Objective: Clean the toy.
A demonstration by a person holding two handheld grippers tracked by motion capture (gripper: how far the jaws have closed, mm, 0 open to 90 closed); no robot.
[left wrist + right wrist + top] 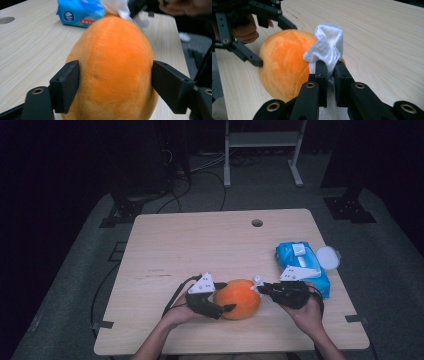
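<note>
High view: an orange plush ball (pixel 238 298) lies on the near middle of the bench (pixel 200 240). The left gripper (pixel 226 298) straddles its left side and the right gripper (pixel 258 286) meets its right side, holding a white wipe (pixel 258 280). To the far right lies a blue wet-wipe pack (pixel 302 265) with its round lid (pixel 328 257) flipped open; what is left inside I cannot tell.

Left gripper view: the jaws sit either side of the plush ball (pixel 113 70); the left pad seems to touch the fur, the right stands just clear, so this looks like a loose cradle rather than a clamp. The toy looks soft, light and squashy, with nap that should resist slipping; it is best held across its widest part, as here.

Right gripper view: the right gripper (pixel 330 72) has its jaws pinched together on the wipe (pixel 327 48), which lies bunched against the ball (pixel 284 65). The wipe is limp, thin and likely to tear if dragged hard.
</note>
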